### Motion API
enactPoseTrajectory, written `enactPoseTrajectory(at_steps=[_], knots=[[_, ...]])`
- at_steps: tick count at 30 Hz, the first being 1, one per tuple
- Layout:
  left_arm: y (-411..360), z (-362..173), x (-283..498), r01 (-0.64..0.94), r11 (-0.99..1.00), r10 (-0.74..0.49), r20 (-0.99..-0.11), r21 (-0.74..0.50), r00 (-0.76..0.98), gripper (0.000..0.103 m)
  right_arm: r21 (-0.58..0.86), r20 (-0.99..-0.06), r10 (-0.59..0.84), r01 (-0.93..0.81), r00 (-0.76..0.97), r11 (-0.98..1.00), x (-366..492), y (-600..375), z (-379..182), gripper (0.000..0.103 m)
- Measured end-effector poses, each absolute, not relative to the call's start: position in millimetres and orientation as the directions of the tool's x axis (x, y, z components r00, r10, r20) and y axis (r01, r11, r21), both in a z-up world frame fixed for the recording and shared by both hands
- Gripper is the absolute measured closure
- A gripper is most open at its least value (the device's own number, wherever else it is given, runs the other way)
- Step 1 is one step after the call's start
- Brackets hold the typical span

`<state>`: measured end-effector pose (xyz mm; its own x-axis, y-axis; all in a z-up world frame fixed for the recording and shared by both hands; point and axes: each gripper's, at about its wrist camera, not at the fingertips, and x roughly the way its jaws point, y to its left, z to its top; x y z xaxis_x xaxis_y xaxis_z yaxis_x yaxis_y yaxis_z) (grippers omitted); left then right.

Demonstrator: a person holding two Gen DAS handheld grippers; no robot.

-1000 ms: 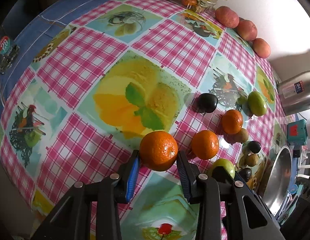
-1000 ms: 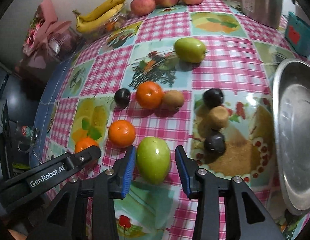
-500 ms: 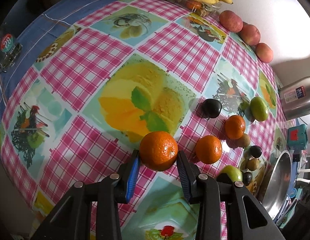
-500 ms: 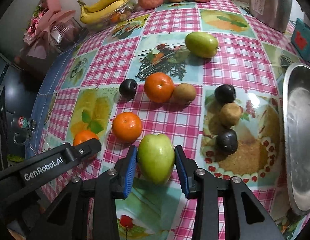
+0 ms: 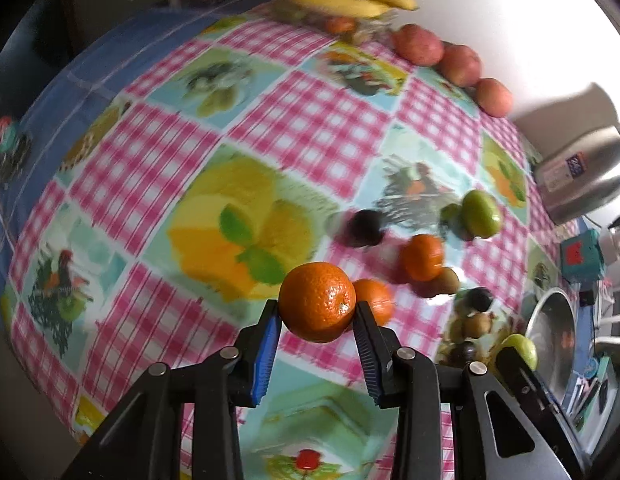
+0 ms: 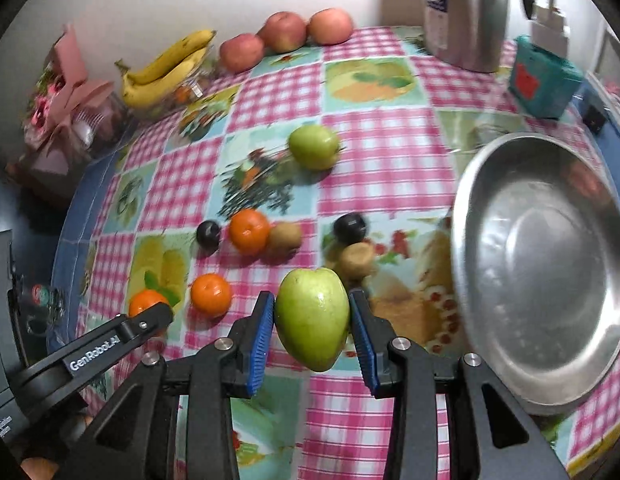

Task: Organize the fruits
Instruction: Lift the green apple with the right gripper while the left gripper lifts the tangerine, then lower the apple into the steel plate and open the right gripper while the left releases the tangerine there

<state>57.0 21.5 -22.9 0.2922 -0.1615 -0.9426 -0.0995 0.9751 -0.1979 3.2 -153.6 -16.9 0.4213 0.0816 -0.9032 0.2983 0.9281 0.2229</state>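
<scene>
Left tool (image 5: pixel 316 314) is clamping an orange (image 5: pixel 317 301), right tool (image 6: pixel 312 322) is clamping a green apple (image 6: pixel 312 318), both lifted off the counter (image 6: pixel 390 184), likely for sorting into the steel bowl (image 6: pixel 542 272) at right.

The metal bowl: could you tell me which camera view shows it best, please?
The right wrist view: the metal bowl fills its right side, with the inside and most of the rim showing. The left wrist view shows only a narrow slice at its right edge.

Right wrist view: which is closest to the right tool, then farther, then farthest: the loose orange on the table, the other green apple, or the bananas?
From the right tool:
1. Loose orange, just left of the tool, on the table.
2. Other green apple, mid-table, straight ahead.
3. Bananas, far back left, by the wall.
</scene>
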Motion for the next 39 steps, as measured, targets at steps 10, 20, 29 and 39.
enactPoseTrajectory(at_steps=[10,20,29,39], knots=[[-77.4,4.6,60.5,0.139,0.974,-0.213,-0.925,-0.178,0.314,0.064,0.151,-0.879,-0.085,0.443,0.469,0.884,-15.2,-226.5,18.1,0.064],[-168.6,10.7,35.7,0.379,0.915,-0.267,-0.913,-0.139,0.307,0.064,0.11,-0.89,-0.206,0.631,0.407,0.768,-51.5,-310.9,15.6,0.063],[-220.8,4.1,22.8,0.504,0.859,-0.282,-0.906,-0.091,0.315,0.063,0.125,-0.873,-0.24,0.672,0.424,0.73,-64.7,-334.4,20.9,0.063],[-231.1,-18.8,22.6,0.52,0.85,-0.257,-0.927,-0.082,0.274,0.063,0.087,-0.898,-0.235,0.675,0.371,0.733,-59.7,-335.1,5.2,0.063]])
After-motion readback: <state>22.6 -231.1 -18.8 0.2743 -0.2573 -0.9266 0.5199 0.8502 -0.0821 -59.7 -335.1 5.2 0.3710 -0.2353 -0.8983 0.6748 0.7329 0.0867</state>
